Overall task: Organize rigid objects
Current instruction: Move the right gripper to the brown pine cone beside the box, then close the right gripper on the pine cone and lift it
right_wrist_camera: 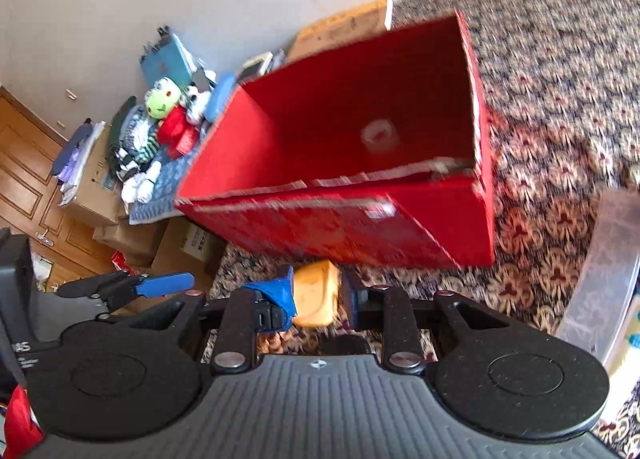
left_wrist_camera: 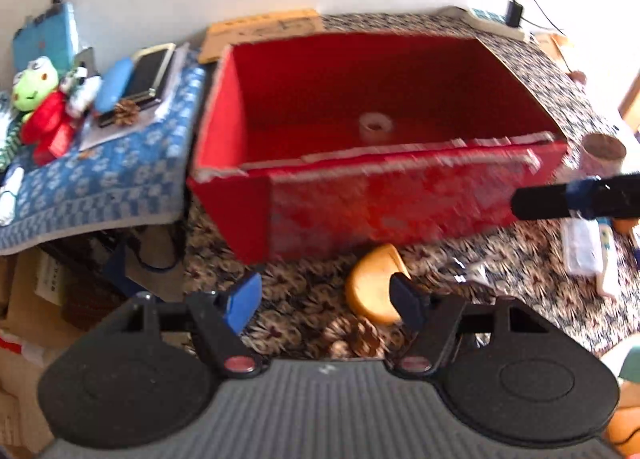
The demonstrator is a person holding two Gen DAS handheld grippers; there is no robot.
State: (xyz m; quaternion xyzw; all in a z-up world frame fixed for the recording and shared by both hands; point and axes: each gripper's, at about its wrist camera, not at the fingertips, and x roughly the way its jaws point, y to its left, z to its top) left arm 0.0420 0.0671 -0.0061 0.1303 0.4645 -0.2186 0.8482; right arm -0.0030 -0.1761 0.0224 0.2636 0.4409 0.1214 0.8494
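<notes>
The left claw point(left_wrist_camera: 324, 307) hangs wide open above the patterned carpet point(left_wrist_camera: 520, 259), a pine cone point(left_wrist_camera: 360, 337) between its fingers and a tan wooden piece point(left_wrist_camera: 372, 287) just beyond, before an open red box point(left_wrist_camera: 224, 127) holding a tape roll point(left_wrist_camera: 375, 126).

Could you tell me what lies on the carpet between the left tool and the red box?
In the left wrist view, an orange wooden piece lies between the left tool and the red box, with a pine cone nearer the tool.
</notes>
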